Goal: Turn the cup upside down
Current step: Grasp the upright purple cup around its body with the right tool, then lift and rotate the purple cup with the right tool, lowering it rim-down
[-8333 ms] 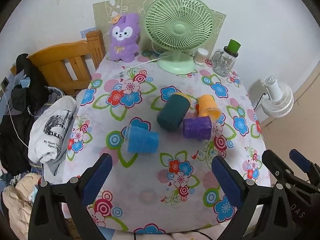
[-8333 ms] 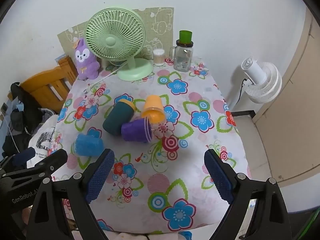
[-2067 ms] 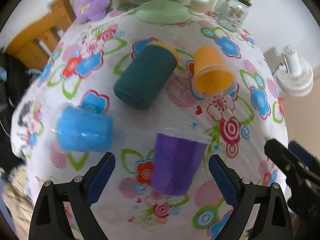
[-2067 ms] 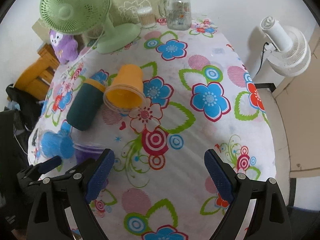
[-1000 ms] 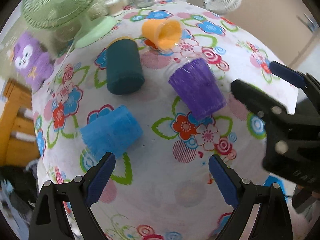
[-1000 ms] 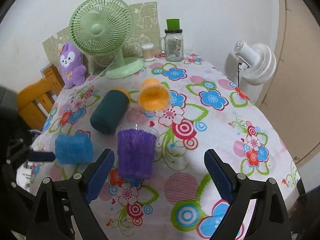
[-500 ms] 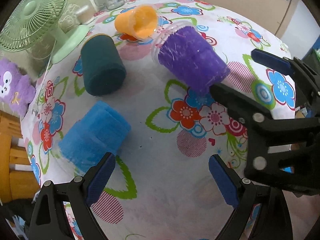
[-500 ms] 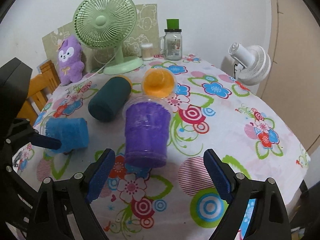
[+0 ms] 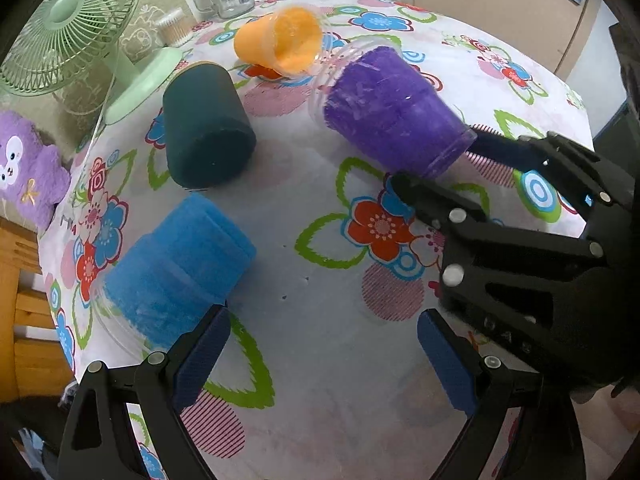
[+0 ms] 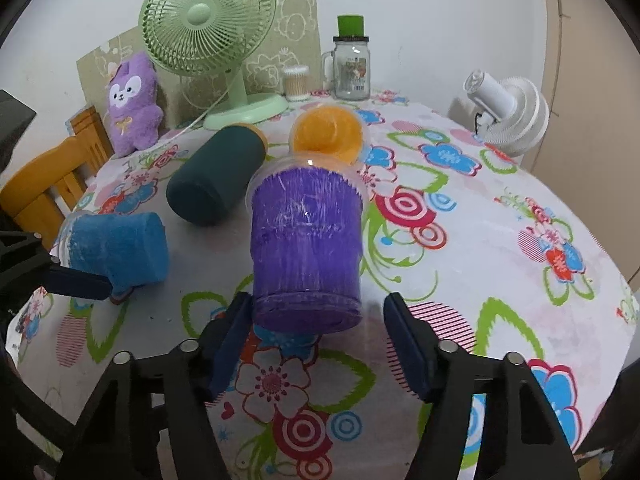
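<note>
The right gripper [image 10: 316,332] is spread wide, its two blue pads on either side of the base of the purple cup [image 10: 306,248]; one pad looks to be touching or just beside the cup wall, the other stands off from it, so nothing is pinched yet. Half a second ago the same jaws sat further back from the cup; they have closed in along its length, and in the left wrist view the black fingers now reach right up to the cup's closed end.

The purple cup lies on its side near the middle of the tabletop [image 10: 500,280], base toward the right gripper, open clear rim pointing toward the orange cup [image 10: 326,134], which it seems to touch. The dark teal cup [image 10: 216,180] lies just beside it, and the blue cup [image 10: 116,246] lies well apart, toward the tabletop's left edge.

The left gripper [image 9: 324,356] is also spread, empty, hanging near the blue cup without holding it.

Judged from this, the approach is done and the squeeze is the step in hand; the flip itself has not begun.
</note>
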A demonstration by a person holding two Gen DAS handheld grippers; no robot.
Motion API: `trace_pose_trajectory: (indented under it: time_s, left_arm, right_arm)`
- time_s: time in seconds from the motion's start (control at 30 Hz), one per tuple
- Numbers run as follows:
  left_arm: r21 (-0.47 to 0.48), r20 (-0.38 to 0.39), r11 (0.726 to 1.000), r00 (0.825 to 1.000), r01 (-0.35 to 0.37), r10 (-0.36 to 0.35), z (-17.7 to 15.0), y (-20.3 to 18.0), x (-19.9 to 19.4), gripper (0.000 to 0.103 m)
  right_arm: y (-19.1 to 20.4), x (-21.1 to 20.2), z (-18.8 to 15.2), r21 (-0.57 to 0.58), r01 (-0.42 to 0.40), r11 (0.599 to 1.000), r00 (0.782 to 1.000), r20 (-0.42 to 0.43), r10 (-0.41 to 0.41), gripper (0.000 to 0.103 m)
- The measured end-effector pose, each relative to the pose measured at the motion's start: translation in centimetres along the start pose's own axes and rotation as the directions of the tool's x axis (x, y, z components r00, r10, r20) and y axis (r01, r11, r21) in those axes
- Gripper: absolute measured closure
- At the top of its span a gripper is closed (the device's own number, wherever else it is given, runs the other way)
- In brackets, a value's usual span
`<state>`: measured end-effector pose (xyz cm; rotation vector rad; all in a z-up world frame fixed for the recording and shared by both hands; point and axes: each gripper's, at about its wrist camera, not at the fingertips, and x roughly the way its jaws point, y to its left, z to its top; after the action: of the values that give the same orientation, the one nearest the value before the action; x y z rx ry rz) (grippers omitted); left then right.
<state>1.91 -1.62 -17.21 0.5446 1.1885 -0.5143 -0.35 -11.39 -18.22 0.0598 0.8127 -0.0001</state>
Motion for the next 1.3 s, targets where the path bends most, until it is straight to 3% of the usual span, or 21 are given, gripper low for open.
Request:
trace_pose_trajectory:
  time_s: [0.43,0.7,0.83,1.0,1.17,1.3]
  left_arm:
    - [-0.091,-0.012,0.996,1.0,0.017,-0.018,0.7,0.1,-1.9,0.007]
    - [-0.221,-0.011,0.975,0.999,0.034,-0.038,1.9,-0.2,-3.9,0.007]
    - [-0.324,-0.007,0.945,0.999,0.035,-0.04,2.4,-0.1,-4.6,0.007]
    - [-0.455,0.002,0.89,1.0,0.02,-0.022,2.9,0.2,-5.1,0.007]
    - [-0.577,-0.001,0.816,1.0,0.01,-0.013,2.9,0.3,-5.1,0.007]
    - [-0.64,-0.012,0.768,1.0,-0.024,0.021,3.2,0.3,-5.1,0.007]
  right_arm:
    - [-0.6,-2.3,2.8,-0.038,-0.032,0.999,0.998,-0.049,0.03,0.047]
    - [-2.2,-4.6,6.4,-0.093,-0.055,0.994,0.992,-0.116,0.044,0.047]
    - [-3.1,-5.1,8.1,-0.135,-0.078,0.988,0.986,-0.16,0.056,0.047]
    - [-3.8,-4.8,9.5,-0.212,-0.093,0.973,0.968,-0.25,0.038,0.047]
    - [-4.6,-4.3,10.7,-0.258,-0.16,0.953,0.938,-0.341,0.065,0.047]
    - [-5.0,-3.6,11.4,-0.311,-0.23,0.922,0.899,-0.43,0.079,0.047]
